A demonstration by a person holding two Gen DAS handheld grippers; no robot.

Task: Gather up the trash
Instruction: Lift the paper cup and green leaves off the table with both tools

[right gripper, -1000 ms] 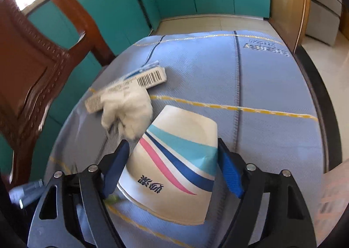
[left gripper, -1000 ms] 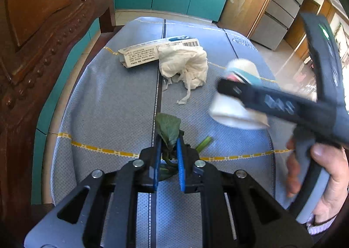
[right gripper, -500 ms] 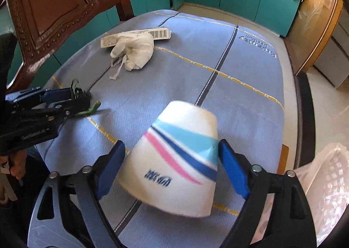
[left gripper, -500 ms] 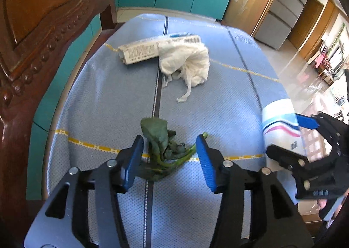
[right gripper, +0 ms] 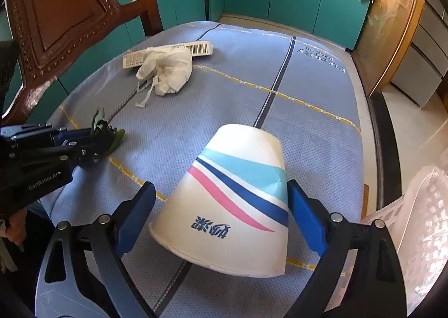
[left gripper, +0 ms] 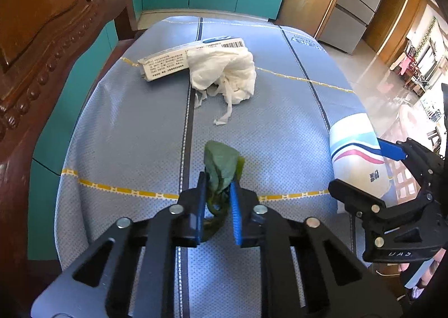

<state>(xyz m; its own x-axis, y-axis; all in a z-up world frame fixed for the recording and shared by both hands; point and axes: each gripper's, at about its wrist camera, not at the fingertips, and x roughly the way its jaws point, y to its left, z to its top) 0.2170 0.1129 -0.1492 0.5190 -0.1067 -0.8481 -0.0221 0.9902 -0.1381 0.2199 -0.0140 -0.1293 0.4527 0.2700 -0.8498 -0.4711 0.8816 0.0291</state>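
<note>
Blue tablecloth (left gripper: 126, 127): left gripper (left gripper: 217, 200) reclosed on leaf (left gripper: 221, 164) (was open); right gripper (right gripper: 221, 208) still clamped cup (right gripper: 238, 200).

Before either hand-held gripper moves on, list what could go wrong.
1. The left hand-held gripper pinches the limp green leaf only near its stem; it may tear or slip out.
2. The right hand-held gripper holds the paper cup on its tapered wall, already creased; it could crush or slide free.
3. The crumpled tissue lies against the flat carton; grabbing one may drag the other.
</note>
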